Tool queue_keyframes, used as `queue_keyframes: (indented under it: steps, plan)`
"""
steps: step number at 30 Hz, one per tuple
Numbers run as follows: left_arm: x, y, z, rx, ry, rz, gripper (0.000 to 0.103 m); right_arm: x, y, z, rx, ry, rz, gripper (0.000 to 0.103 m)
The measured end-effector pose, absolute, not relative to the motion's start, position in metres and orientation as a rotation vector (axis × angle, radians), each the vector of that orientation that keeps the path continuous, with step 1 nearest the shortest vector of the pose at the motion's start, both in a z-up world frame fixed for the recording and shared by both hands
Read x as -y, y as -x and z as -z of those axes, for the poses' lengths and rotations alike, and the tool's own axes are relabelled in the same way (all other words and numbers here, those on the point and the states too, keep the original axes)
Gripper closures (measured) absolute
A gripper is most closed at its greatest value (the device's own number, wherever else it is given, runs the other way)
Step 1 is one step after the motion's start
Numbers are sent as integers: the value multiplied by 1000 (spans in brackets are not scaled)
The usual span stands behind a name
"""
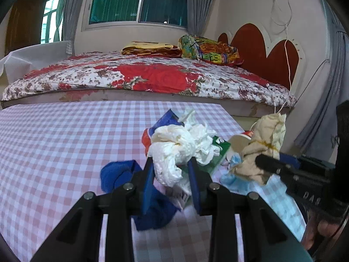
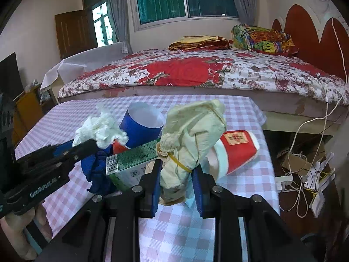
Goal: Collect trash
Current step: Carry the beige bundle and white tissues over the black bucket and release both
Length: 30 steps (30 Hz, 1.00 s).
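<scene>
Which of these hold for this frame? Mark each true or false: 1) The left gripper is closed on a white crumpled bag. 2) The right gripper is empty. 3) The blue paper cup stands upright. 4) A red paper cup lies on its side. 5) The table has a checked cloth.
1) True: the left gripper has its fingers pressed on the white crumpled bag.
2) False: the right gripper is closed on a beige wad bound with a rubber band.
3) False: the blue paper cup lies tipped over, its mouth facing the camera.
4) True: the red paper cup lies on its side.
5) True: the table wears a pink-and-white checked cloth.
</scene>
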<state>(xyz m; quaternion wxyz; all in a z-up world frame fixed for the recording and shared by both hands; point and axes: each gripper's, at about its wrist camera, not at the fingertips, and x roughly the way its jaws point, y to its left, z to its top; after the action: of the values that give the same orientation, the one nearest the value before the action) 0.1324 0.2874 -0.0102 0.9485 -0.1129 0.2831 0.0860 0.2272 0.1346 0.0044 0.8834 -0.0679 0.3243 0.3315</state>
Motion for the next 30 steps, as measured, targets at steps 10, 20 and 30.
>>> queue_keyframes:
  steps: [10, 20, 30]
  plan:
    - [-257, -104, 6, -583, 237, -143, 71, -84, -199, -21, -645, 135, -629, 75]
    - [-201, -93, 3, -603, 196, -51, 71, -23, -164, -28, -638, 121, -559, 75]
    - [-135, -106, 4, -633, 135, 64, 71, 52, -154, -23, -651, 82, -457, 75]
